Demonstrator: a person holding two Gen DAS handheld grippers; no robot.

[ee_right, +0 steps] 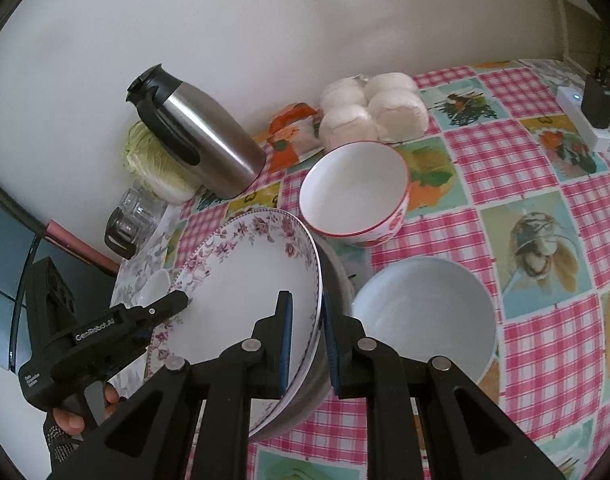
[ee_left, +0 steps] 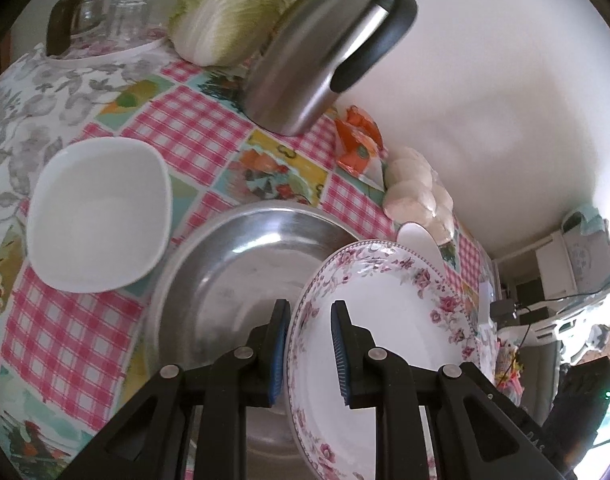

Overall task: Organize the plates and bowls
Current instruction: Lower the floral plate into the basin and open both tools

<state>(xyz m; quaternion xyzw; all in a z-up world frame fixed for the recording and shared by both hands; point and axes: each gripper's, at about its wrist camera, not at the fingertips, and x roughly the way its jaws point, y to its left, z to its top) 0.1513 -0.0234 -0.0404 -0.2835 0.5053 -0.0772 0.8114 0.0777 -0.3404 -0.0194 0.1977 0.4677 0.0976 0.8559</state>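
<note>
Both hand-held grippers are clamped on the same floral plate (ee_left: 385, 320), one on each side of it. Left hand-held gripper (ee_left: 309, 344): blue pads pinch the plate's left rim, jaws nearly together with only the rim between them. Right hand-held gripper (ee_right: 307, 344): pads pinch the opposite rim, same tight grip.

The floral plate is tilted, held over a steel plate (ee_left: 241, 272) that sits on the counter (ee_left: 201, 128) with its pink checked cloth (in the right wrist view the steel plate shows only as a dark edge right behind the floral one, so I cannot tell if they touch).

Other tableware on the counter:
- white square bowl (ee_left: 97, 212), just left of the steel plate
- red-rimmed bowl (ee_right: 355, 192), beyond the floral plate, stacked in a second one
- pale blue bowl (ee_right: 425, 316), just right of the right hand-held gripper

Along the wall: steel thermos jug (ee_left: 325, 52), napa cabbage (ee_left: 237, 8), upturned glasses (ee_left: 125, 12) on a tray, orange packet (ee_left: 357, 140), bag of white buns (ee_right: 373, 108).

A person's hand (ee_right: 77, 412) holds the left tool's handle, low left in the right wrist view.
</note>
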